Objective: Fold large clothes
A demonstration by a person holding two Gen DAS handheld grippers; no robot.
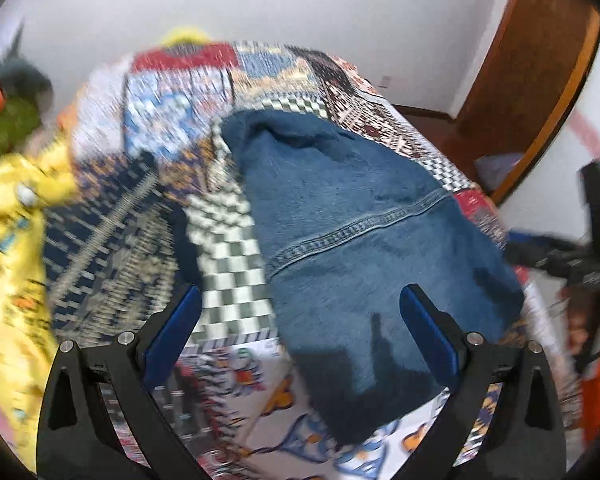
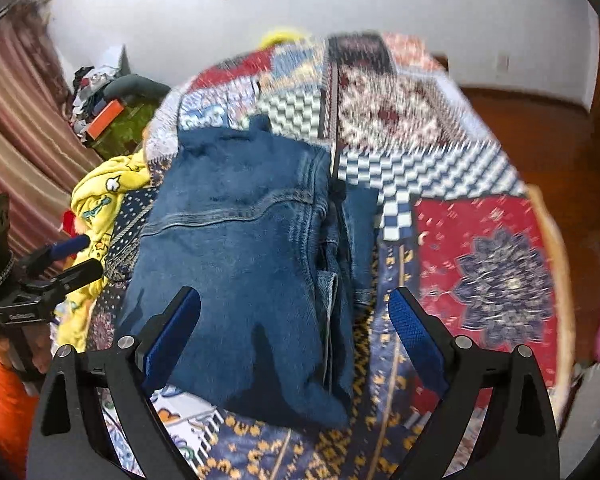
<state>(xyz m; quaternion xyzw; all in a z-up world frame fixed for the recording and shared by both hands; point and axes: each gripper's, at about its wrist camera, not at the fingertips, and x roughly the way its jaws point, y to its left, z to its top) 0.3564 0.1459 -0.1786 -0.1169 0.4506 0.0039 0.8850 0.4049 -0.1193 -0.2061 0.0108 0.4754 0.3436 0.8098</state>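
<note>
Now hovering wide-jawed, left gripper [image 1: 300, 320] and right gripper [image 2: 294, 318], empty above folded denim garment [image 2: 236, 248] resting flat on patchwork bedspread [image 2: 480, 248], seemingly released to settle.

Btwn the left gripper [image 1: 300, 316] fingers: open gap, nothing clamped, the folded denim garment [image 1: 364, 248] lay below and ahead, esp. under the right finger [image 1: 428, 332]. Left of its left finger, bare patchwork bedspread [image 1: 112, 220] gave free room up to a yellow garment [image 1: 16, 216] heaped further left. Right gripper [image 2: 294, 316] jaws also stood wide w/ nothing pinched; denim sat under its left finger, clear spread beyond its right finger. The other gripper and an orange sleeve [image 2: 4, 408] blocked the far-left side.
</note>
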